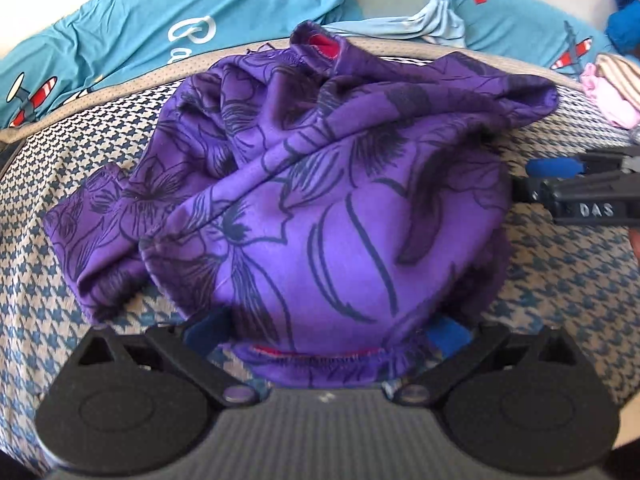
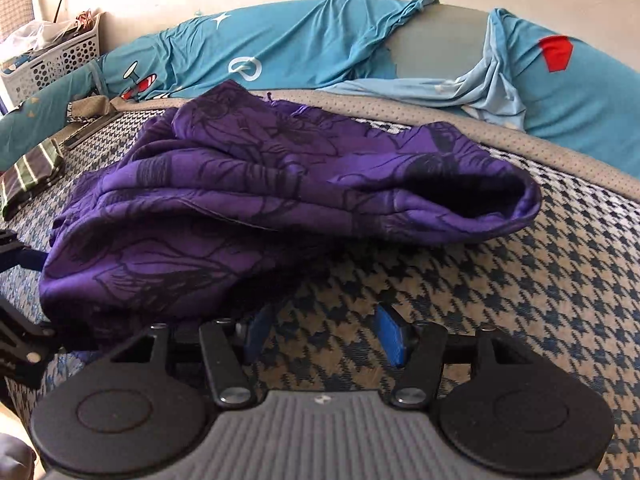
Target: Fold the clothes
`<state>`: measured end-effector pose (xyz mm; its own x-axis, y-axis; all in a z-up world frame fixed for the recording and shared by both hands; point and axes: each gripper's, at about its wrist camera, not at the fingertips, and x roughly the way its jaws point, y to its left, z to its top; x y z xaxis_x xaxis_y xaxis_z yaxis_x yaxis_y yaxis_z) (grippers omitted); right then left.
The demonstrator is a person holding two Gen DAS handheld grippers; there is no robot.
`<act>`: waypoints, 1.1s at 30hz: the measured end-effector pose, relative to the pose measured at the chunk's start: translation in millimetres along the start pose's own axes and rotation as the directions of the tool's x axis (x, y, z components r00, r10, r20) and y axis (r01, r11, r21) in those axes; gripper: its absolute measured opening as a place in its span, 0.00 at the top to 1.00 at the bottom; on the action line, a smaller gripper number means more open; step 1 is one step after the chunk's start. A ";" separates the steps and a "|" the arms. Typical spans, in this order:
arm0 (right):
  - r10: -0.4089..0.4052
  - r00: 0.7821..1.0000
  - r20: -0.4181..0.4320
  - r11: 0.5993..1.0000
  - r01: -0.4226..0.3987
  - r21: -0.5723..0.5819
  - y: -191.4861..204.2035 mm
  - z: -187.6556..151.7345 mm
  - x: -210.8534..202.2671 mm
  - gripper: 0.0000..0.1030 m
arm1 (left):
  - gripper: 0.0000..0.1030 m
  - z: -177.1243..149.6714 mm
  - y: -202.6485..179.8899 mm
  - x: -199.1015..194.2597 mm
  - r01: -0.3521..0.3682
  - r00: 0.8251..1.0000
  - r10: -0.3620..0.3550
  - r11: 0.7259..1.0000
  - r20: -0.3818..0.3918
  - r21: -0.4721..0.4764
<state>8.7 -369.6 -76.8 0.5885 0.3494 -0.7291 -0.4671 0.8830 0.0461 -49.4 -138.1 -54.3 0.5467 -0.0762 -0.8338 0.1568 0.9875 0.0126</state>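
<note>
Purple garment [image 1: 304,184]: a floral-printed bundle lying crumpled on the houndstooth cover [image 1: 560,280], with a red lining showing at its far edge and at its near hem.
My left gripper [image 1: 324,332]: right at the garment's near hem, which drapes between the blue pads and hides the tips; I cannot tell whether the jaws press on the cloth or only stand around it.
My right gripper [image 2: 324,332]: jaws apart with only the cover between them; the garment lies just beside its left blue pad [image 2: 256,332], not between the two. From my left camera it shows at the garment's right edge.
Houndstooth cover: spread under the garment, ending in a grey perforated border [image 2: 460,120] on the garment's far side.
Teal sheet [image 2: 280,48]: beyond the garment, past the border, printed with aeroplanes and stars.
Striped cloth [image 2: 32,176]: left of the garment in my right camera.
White basket [image 2: 52,64]: far left, behind the garment, against the wall.
Pink clothes [image 1: 608,92]: right of the garment in my left camera.
</note>
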 end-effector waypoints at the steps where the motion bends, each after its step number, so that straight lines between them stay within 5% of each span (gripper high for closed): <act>1: 0.005 1.000 -0.004 1.000 -0.006 -0.009 2.0 -0.9 3.5 0.45 | 0.00 3.6 -0.5 3.9 -0.018 1.000 0.018 1.000 0.005 -0.006; 13: 0.026 0.996 0.085 0.986 -0.012 -0.166 19.8 -7.6 25.6 0.38 | 0.00 78.8 19.5 44.0 -0.201 0.976 0.207 0.976 0.064 -0.084; 20: 0.044 0.989 0.140 0.986 -0.020 -0.165 24.8 -5.6 42.6 0.21 | 0.00 119.4 22.4 62.0 -0.239 0.966 0.246 0.967 0.081 -0.085; 26: 0.048 0.991 0.121 0.984 -0.026 -0.174 24.4 -0.2 52.5 0.00 | 0.00 113.5 27.4 65.7 -0.198 0.979 0.202 0.976 0.032 -0.091; 33: 0.040 0.992 0.123 0.983 -0.017 -0.184 23.7 1.8 56.3 0.00 | 0.00 84.7 11.6 29.3 -0.174 0.983 0.173 0.985 0.061 0.003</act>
<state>31.9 -328.5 -115.5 0.6463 0.4206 -0.6368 -0.5906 0.8041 -0.0684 38.0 -140.6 -31.9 0.6149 0.0879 -0.7837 0.0619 0.9853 0.1591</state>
